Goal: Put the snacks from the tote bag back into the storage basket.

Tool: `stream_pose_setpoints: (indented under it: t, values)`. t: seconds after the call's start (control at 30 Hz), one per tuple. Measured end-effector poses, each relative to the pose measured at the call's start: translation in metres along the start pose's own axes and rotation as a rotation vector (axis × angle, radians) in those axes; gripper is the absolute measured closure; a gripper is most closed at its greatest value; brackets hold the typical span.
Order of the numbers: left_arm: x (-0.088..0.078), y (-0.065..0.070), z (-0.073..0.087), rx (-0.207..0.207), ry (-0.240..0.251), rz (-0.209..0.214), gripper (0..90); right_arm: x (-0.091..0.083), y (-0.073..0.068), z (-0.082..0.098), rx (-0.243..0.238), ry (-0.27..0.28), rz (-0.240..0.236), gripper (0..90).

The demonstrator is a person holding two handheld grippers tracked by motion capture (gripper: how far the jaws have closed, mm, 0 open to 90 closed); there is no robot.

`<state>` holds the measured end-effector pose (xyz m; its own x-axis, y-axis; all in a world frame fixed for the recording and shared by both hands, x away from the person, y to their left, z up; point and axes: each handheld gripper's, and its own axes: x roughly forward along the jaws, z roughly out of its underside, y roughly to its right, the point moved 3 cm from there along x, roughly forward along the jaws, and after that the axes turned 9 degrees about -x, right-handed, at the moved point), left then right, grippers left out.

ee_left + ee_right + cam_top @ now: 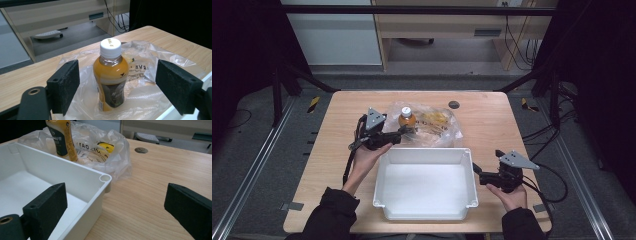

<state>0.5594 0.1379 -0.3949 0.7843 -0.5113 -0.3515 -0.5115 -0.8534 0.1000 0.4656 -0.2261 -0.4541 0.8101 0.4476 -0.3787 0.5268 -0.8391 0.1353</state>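
Observation:
A small bottle of orange drink [406,118] [111,75] [61,138] with a white cap stands upright inside an open clear plastic bag [432,125] [140,82] [105,152] on the wooden table. My left gripper [401,134] [117,87] is open, its jaws on either side of the bottle without touching it. A white plastic bin [426,202] [82,182] sits empty in front of the bag. My right gripper [476,170] [115,212] is open at the bin's right rim, one jaw over the bin, the other over the table.
The bag also holds a yellow packaged item [435,119] [106,146]. A round cable hole [454,104] [141,150] lies in the table behind the bag. Bare tabletop [507,130] stretches right of the bag and left of the left hand.

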Motion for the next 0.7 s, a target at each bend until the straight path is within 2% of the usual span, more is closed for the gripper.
stream_pose_setpoints:
  t: [0.2,0.7]
  values:
    - [0.005,-0.001,-0.005,-0.007,0.021,-0.009,20.7,0.0,0.0,0.0,0.002,0.0,0.001,4.9]
    - [0.026,0.004,-0.012,-0.01,0.008,-0.019,24.3,0.0,0.0,0.0,0.001,0.0,-0.001,5.1]
